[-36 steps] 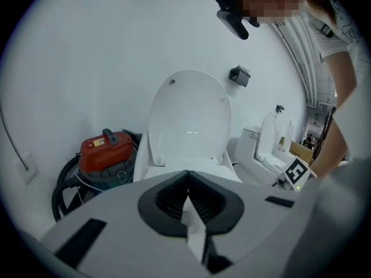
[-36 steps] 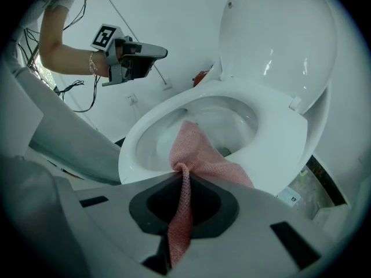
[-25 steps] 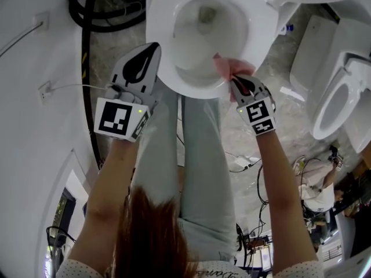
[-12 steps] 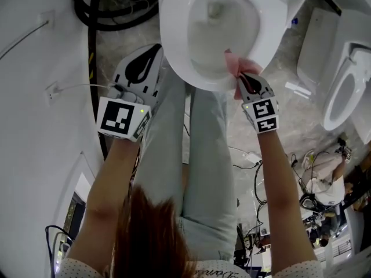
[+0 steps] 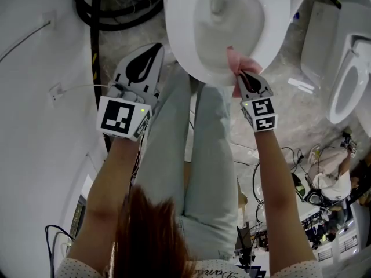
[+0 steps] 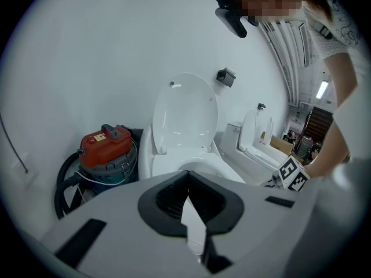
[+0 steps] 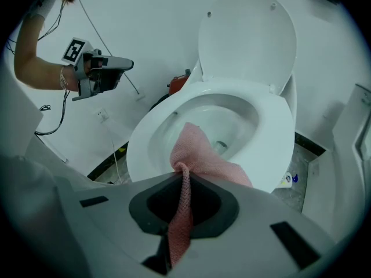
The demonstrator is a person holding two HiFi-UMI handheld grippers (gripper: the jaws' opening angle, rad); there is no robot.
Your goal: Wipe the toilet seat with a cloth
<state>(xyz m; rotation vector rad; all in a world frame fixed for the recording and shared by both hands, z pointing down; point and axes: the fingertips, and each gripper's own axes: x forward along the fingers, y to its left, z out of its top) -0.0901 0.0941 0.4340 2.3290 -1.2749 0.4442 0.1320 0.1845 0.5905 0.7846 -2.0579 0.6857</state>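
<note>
Over the last second the right gripper (image 5: 247, 79) has carried the pink cloth (image 5: 235, 59) along the front edge of the toilet seat (image 5: 273, 32), from the front-right curve towards the middle of the front, while the left gripper (image 5: 142, 68) has kept its place off the seat's left edge. The right gripper's jaws are clamped on a gathered tail of the cloth, which runs back between them. The rest of the cloth spreads out ahead of the jaws, lying on the seat's front edge and reaching over the inner edge towards the bowl (image 7: 223, 123). The left gripper's jaws are closed tip to tip with nothing between them, held in the air clear of the seat. The lid (image 7: 246, 36) stands raised behind the seat. A red vacuum cleaner (image 6: 105, 147) sits on the floor beside the toilet, against the wall, with a black hose (image 5: 110, 13) coiled around it. A second toilet (image 5: 346, 80) stands to the right.
</note>
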